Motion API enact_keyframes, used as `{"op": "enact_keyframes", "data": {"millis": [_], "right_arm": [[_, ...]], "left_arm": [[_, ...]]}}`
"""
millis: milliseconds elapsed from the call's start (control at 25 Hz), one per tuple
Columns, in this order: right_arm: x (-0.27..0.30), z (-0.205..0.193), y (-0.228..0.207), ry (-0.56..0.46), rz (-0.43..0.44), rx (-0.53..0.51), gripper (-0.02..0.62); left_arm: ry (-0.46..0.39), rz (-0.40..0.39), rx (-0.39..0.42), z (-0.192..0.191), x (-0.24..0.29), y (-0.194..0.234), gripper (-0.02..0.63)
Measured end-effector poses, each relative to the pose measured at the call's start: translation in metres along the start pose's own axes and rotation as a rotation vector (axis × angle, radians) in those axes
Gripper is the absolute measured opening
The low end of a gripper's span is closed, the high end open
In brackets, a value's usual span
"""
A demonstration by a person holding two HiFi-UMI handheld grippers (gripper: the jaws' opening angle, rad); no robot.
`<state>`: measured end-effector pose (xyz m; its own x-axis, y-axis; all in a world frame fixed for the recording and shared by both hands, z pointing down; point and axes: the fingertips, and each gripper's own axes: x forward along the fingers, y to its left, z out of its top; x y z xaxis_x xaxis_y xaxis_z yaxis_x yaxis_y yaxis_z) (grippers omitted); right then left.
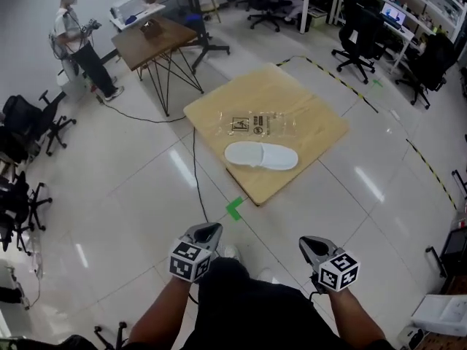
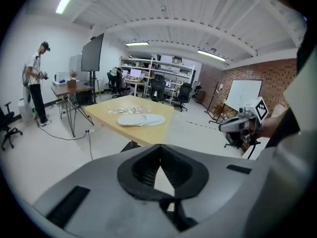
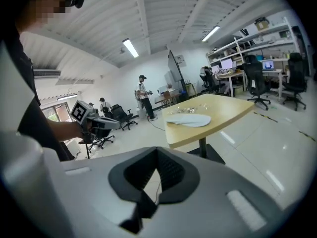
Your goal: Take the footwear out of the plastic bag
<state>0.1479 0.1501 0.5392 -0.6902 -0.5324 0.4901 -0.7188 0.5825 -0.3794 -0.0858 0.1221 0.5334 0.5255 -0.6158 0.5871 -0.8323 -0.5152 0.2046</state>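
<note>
the flat white slippers (image 1: pixel 261 155) lie on the square light wooden desk (image 1: pixel 314 100), just beside the clear printed plastic bag (image 1: pixel 257 125) and outside it. the left tool (image 1: pixel 212 229) and the right tool (image 1: pixel 306 243) are both closed and empty, held well apart from the desk.

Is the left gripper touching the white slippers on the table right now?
Apart. The head view shows the left gripper hanging over the floor, well short of the table where the slippers lie, a wide gap between them.
</note>
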Motion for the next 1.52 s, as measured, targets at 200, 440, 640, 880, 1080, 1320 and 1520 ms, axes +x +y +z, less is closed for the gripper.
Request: {"op": "enact_keyframes", "data": {"millis": [200, 440, 640, 880, 1080, 1320, 1520], "right_arm": [[-0.026, 0.000, 0.012, -0.063, -0.023, 0.037, 0.002], [-0.042, 0.008, 0.045, -0.098, -0.045, 0.010, 0.002], [-0.042, 0.007, 0.082, -0.122, -0.092, 0.009, 0.002], [-0.044, -0.010, 0.136, -0.156, -0.191, 0.044, 0.000], [-0.053, -0.018, 0.161, -0.172, -0.238, 0.053, 0.002], [-0.068, -0.006, 0.151, -0.161, -0.252, -0.011, 0.000], [-0.078, 0.004, 0.142, -0.149, -0.228, -0.074, 0.000]], "left_arm": [[-0.015, 0.044, 0.044, 0.001, -0.048, -0.021, 0.008], [-0.054, 0.028, 0.106, 0.008, -0.069, -0.045, 0.008], [-0.085, -0.062, 0.120, 0.005, -0.085, -0.053, 0.008], [-0.099, -0.163, 0.131, -0.005, -0.112, -0.045, 0.008], [-0.090, -0.190, 0.112, -0.022, -0.126, -0.047, 0.008], [-0.135, -0.164, 0.070, -0.017, -0.131, -0.060, 0.008], [-0.180, -0.140, 0.041, -0.007, -0.127, -0.077, 0.007]]}}
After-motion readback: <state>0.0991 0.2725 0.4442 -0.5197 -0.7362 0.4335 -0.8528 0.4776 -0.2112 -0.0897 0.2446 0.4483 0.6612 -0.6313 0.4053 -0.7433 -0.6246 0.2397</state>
